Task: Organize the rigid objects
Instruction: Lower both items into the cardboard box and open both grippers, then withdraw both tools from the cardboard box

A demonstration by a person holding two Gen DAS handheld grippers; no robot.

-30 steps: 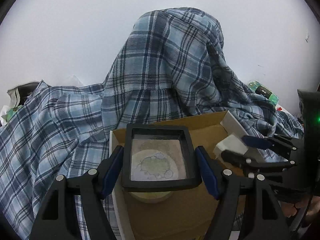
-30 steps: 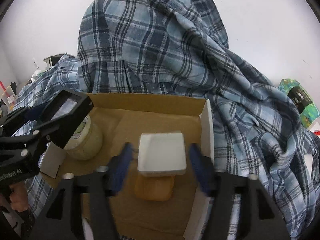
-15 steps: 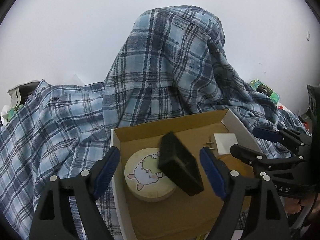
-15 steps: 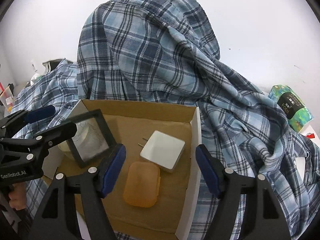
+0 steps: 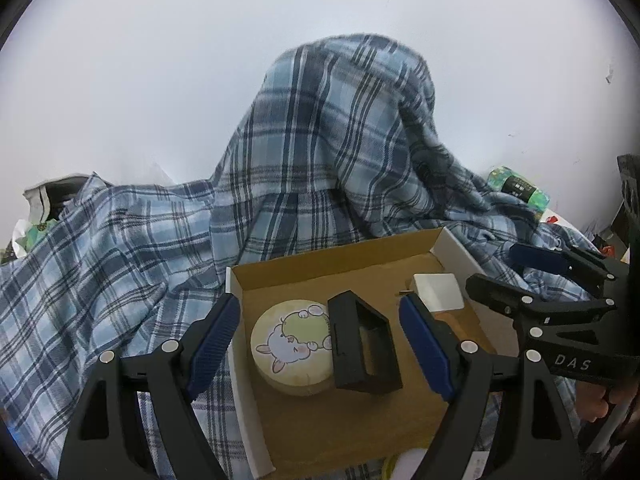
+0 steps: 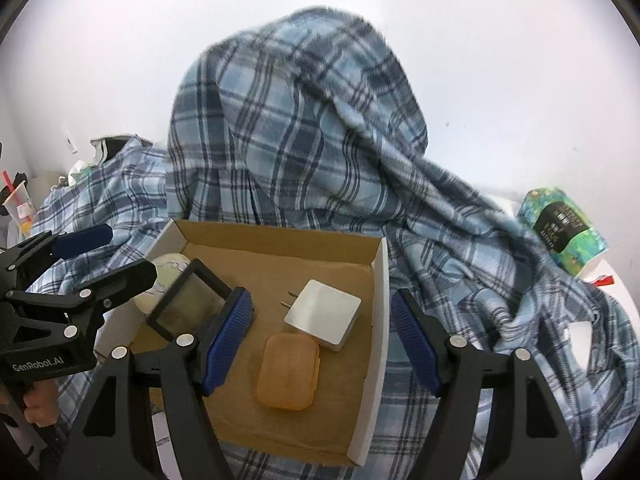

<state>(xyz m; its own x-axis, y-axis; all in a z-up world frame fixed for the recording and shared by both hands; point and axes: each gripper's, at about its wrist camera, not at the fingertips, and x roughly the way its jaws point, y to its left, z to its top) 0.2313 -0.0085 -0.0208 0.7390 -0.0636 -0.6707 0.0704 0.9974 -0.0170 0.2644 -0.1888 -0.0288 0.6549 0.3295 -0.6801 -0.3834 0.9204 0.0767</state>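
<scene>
A brown cardboard box (image 6: 280, 252) sits on a blue checked cloth (image 6: 288, 128). Four hard things lie inside it. The round tin (image 5: 290, 346) with a bunny picture is by the box's left wall. The black frame (image 5: 364, 348) leans on its edge against the tin, tilted, not flat. The white plug block (image 6: 323, 314) is near the right wall, and the orange case (image 6: 289, 372) lies just in front of it, touching it.

The left gripper (image 5: 320, 344) is wide open and holds nothing. The right gripper (image 6: 322, 340) is wide open too, and empty.

The black frame looks light and stiff, with a clear middle that may break. It could tip over. Taking it by its two outer sides seems best. The tin looks smooth and a bit heavy. The plug block has metal pins (image 6: 289, 298), so its flat sides are the safer place to hold.

One second ago the left gripper was holding the frame up over the tin, and the right one had the plug block. Now both things are down in the box.
</scene>
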